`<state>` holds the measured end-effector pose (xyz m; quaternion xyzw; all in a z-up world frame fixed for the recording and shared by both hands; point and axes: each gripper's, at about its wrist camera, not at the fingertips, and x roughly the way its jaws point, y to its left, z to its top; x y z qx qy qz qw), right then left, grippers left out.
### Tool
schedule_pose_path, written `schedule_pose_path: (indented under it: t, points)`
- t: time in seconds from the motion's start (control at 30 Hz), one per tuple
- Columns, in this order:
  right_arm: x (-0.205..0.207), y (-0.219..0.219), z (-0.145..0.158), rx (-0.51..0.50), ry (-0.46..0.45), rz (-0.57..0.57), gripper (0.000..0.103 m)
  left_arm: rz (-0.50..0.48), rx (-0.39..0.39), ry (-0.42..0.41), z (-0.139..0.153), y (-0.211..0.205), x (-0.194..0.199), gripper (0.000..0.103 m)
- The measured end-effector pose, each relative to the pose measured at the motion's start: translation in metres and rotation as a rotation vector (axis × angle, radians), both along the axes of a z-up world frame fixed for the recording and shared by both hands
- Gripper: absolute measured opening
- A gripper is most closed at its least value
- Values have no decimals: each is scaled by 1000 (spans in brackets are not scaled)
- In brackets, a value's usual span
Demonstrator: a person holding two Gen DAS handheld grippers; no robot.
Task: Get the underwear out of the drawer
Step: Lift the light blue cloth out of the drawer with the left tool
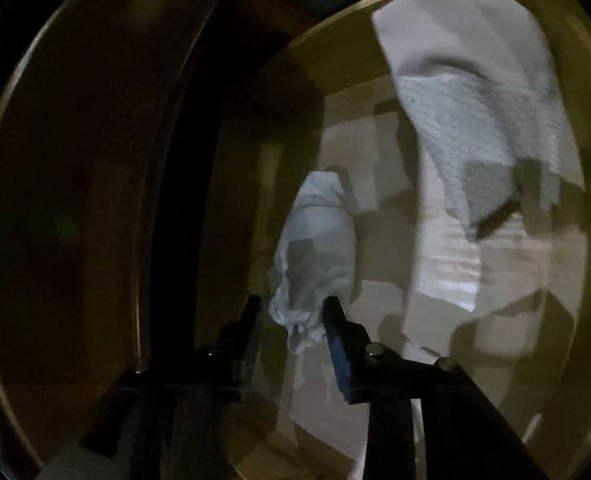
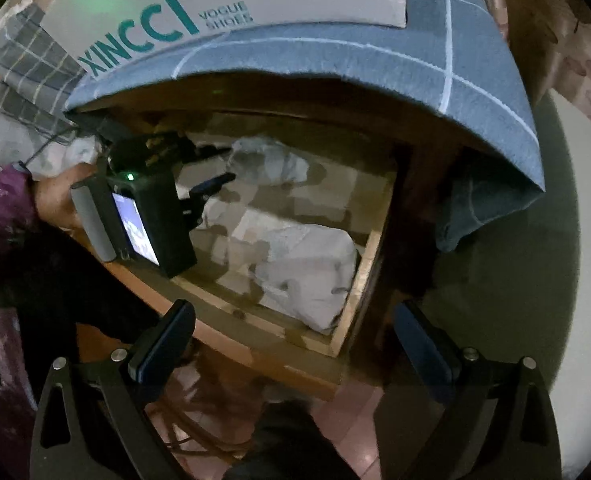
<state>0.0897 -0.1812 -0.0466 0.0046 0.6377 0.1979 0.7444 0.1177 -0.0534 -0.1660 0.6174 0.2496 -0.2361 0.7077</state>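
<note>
A pale, bunched piece of underwear (image 1: 315, 248) lies in the open wooden drawer (image 1: 335, 16). Its tail hangs between the fingers of my left gripper (image 1: 293, 316). The cloth rests against the right finger and a gap shows at the left finger, so the jaws stand partly open. From above, the left gripper (image 2: 215, 166) reaches into the drawer (image 2: 359, 272) at its back left, by the same bundle (image 2: 267, 160). My right gripper (image 2: 295, 346) hovers wide open and empty over the drawer's front edge. A larger white garment (image 2: 307, 272) lies at the drawer's front right.
A blue checked cloth (image 2: 335, 60) hangs over the cabinet top above the drawer, with a white shoe box (image 2: 175, 0) on it. A hand (image 2: 55, 196) in a purple sleeve holds the left gripper. The large quilted garment (image 1: 475, 112) fills the drawer's right side.
</note>
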Motion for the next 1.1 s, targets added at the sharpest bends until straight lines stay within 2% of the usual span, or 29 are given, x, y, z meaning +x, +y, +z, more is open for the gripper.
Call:
schedule_pose_path:
  t: [0.07, 0.2, 0.3, 0.33, 0.47, 0.53, 0.57, 0.6, 0.63, 0.67, 0.8, 0.93, 1.1]
  points:
    - [-1, 3, -1, 37, 10, -17, 99, -14, 31, -43, -6, -4, -2, 55]
    - [-2, 1, 2, 106, 4, -64, 99, -7, 81, -71, -23, -13, 12, 57]
    - [-3, -4, 5, 163, -8, -106, 99, 9, 94, -24, -32, -7, 21, 57]
    - [-3, -6, 6, 173, -11, -115, 99, -10, 85, -47, -31, -7, 22, 58]
    - [-3, -10, 12, 207, -32, -151, 99, 2, 30, -15, -24, -7, 35, 58]
    - [-3, -11, 14, 211, -35, -165, 99, -31, 21, -27, -24, -3, 34, 58]
    - [-3, -11, 14, 212, -35, -168, 99, -35, 15, -12, -21, -4, 33, 55]
    - [-3, -10, 13, 213, -35, -168, 99, -13, -10, 41, -20, 6, 40, 41]
    - [-3, -8, 14, 210, -38, -167, 99, 57, -60, 156, -13, 11, 53, 28]
    - [-2, -9, 13, 210, -39, -166, 99, 95, -78, 180, -12, 13, 63, 27]
    - [-3, -9, 14, 206, -48, -169, 99, 90, -39, 183, -12, 8, 50, 20]
    - [-3, -17, 20, 235, -71, -195, 99, 46, -61, 243, 12, 12, 26, 18]
    - [-1, -15, 14, 224, -42, -189, 99, 2, -100, 205, 53, 27, 0, 18]
